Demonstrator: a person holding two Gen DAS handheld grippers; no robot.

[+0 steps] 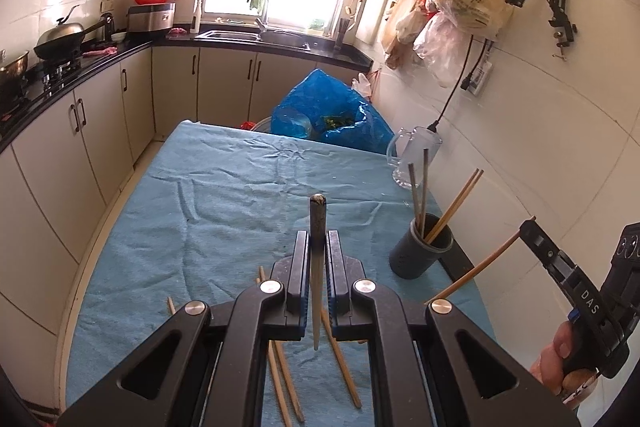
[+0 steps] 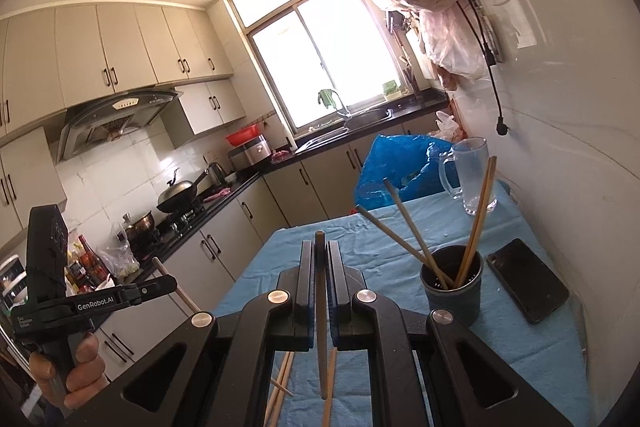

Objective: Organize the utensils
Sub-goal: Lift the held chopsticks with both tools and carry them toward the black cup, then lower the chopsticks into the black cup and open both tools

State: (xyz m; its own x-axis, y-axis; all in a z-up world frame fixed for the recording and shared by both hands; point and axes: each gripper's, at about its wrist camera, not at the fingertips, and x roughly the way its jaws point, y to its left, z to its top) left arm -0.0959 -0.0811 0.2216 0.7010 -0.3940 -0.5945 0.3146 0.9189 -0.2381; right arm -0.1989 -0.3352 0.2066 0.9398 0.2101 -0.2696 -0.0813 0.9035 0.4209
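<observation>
My left gripper (image 1: 318,243) is shut on a chopstick (image 1: 317,227) that stands upright between its jaws, above the blue cloth. My right gripper (image 2: 320,251) is shut on another chopstick (image 2: 320,327), also upright. A dark round holder (image 1: 421,247) with several chopsticks in it stands at the table's right edge; it shows in the right wrist view too (image 2: 454,293). Several loose wooden chopsticks (image 1: 286,375) lie on the cloth below the left gripper. The right gripper appears at the right of the left wrist view (image 1: 528,227), holding its chopstick (image 1: 476,267).
A blue towel (image 1: 224,195) covers the table. A glass mug (image 2: 470,175) stands at the far right corner, a black phone (image 2: 528,281) lies right of the holder. A blue plastic bag (image 1: 332,115) sits behind the table. Kitchen cabinets (image 1: 80,131) run along the left.
</observation>
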